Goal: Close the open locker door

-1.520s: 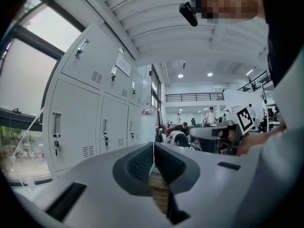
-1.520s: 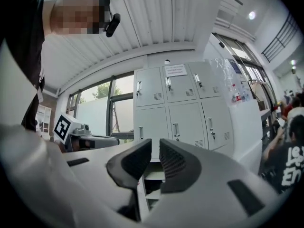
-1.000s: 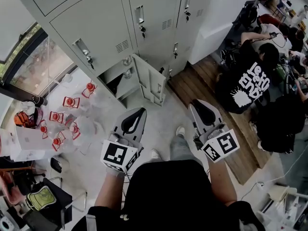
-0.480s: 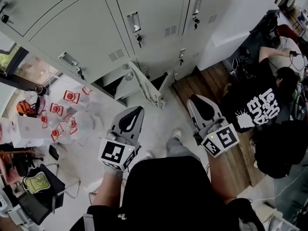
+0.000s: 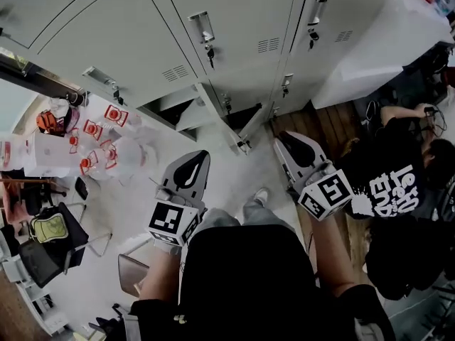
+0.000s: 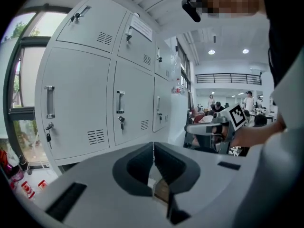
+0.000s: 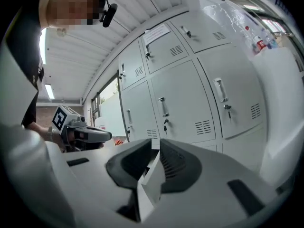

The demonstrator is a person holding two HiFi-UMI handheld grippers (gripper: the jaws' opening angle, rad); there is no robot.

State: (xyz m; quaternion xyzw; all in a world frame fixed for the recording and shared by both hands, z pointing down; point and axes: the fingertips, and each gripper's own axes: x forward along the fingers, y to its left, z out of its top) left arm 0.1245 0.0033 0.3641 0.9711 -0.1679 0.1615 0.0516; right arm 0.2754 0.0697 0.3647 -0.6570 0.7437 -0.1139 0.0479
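The open locker door (image 5: 225, 121) is grey and swings out from the bottom row of the grey lockers (image 5: 234, 20), with dark open compartments on either side of it. In the head view my left gripper (image 5: 201, 156) is held below and left of the door, apart from it. My right gripper (image 5: 281, 141) is just right of the door's lower corner, also apart. Both stand shut with nothing between the jaws. In the left gripper view the left gripper (image 6: 153, 145) faces closed locker doors. In the right gripper view a pale panel shows through the hollow under the tips of the right gripper (image 7: 156, 145).
A person in a black printed T-shirt (image 5: 391, 185) sits at the right on a wooden floor strip (image 5: 323, 128). Packs of red-capped bottles (image 5: 99, 137) lie at the left by the lockers. A chair with a bag (image 5: 46, 229) stands at the lower left. A white covered block (image 5: 398, 41) flanks the lockers.
The view has swung so the lockers and open door sit nearer and more central. Both grippers stay shut and level, now closer to the door.
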